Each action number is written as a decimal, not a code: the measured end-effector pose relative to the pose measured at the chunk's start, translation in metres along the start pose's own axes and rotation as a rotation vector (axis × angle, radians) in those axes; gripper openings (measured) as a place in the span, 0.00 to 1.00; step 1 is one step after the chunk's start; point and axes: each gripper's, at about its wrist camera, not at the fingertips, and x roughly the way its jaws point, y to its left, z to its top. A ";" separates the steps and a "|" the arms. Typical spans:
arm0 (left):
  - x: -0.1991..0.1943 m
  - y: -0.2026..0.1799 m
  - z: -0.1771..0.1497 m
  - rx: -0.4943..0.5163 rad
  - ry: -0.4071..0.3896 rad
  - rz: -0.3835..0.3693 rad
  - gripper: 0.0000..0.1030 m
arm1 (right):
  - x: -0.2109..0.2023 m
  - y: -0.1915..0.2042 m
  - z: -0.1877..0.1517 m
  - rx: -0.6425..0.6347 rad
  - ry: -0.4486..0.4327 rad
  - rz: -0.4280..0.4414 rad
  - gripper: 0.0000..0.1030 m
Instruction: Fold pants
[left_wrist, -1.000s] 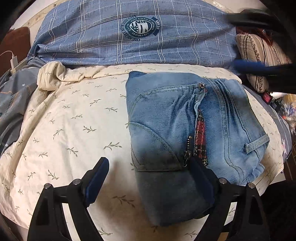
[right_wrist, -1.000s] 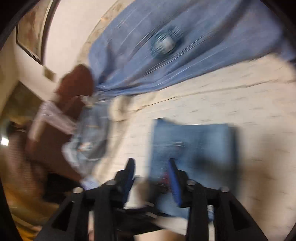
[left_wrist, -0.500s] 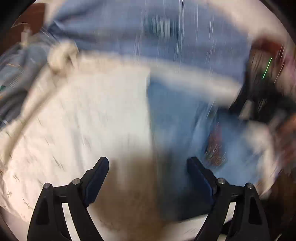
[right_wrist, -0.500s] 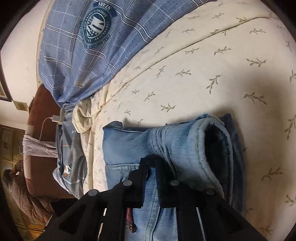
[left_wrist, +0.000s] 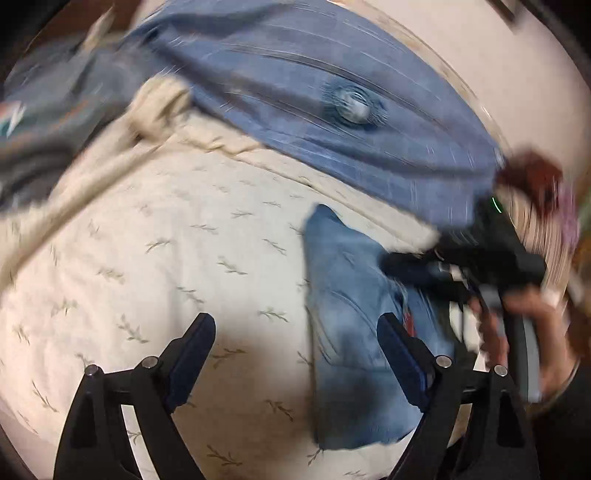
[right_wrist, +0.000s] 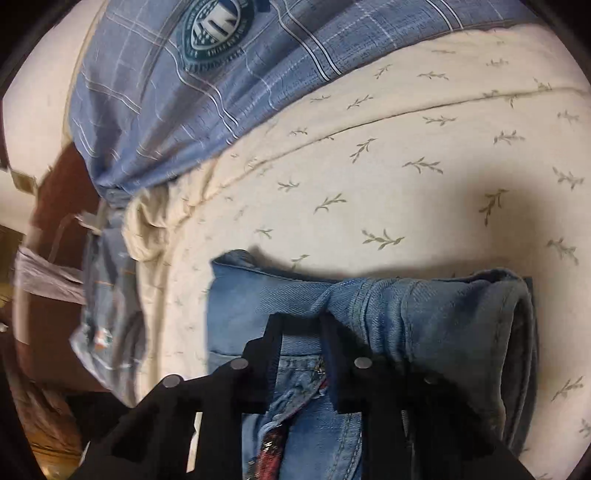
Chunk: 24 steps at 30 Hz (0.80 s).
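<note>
The folded blue jeans (left_wrist: 343, 295) lie on the cream leaf-print bedspread (left_wrist: 184, 258). My left gripper (left_wrist: 295, 354) is open and empty, its right finger over the jeans' near left part. My right gripper (right_wrist: 301, 321) is shut on a bunched fold of the jeans (right_wrist: 424, 314) at the waist area, with the zipper and a red plaid patch (right_wrist: 273, 446) just below the jaws. In the left wrist view the right gripper (left_wrist: 417, 269) and the hand holding it show at the jeans' right side, blurred.
A blue plaid pillow with a round crest (right_wrist: 218, 22) lies along the head of the bed; it also shows in the left wrist view (left_wrist: 332, 103). Grey-blue clothing (right_wrist: 107, 295) is heaped at the left edge, next to a brown headboard (right_wrist: 62, 184).
My right gripper came down from above the jeans and closed on a fold of denim. The left gripper swung, staying open; its view shifted left and is blurred.
</note>
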 end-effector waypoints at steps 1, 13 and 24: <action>0.005 0.008 0.001 -0.045 0.036 -0.023 0.87 | -0.007 0.001 -0.001 0.002 -0.001 0.011 0.25; 0.037 0.003 -0.019 -0.163 0.275 -0.252 0.87 | -0.024 -0.012 -0.038 -0.159 0.049 -0.185 0.64; 0.045 -0.027 -0.024 -0.112 0.335 -0.285 0.29 | -0.013 -0.001 -0.038 -0.200 0.070 -0.201 0.68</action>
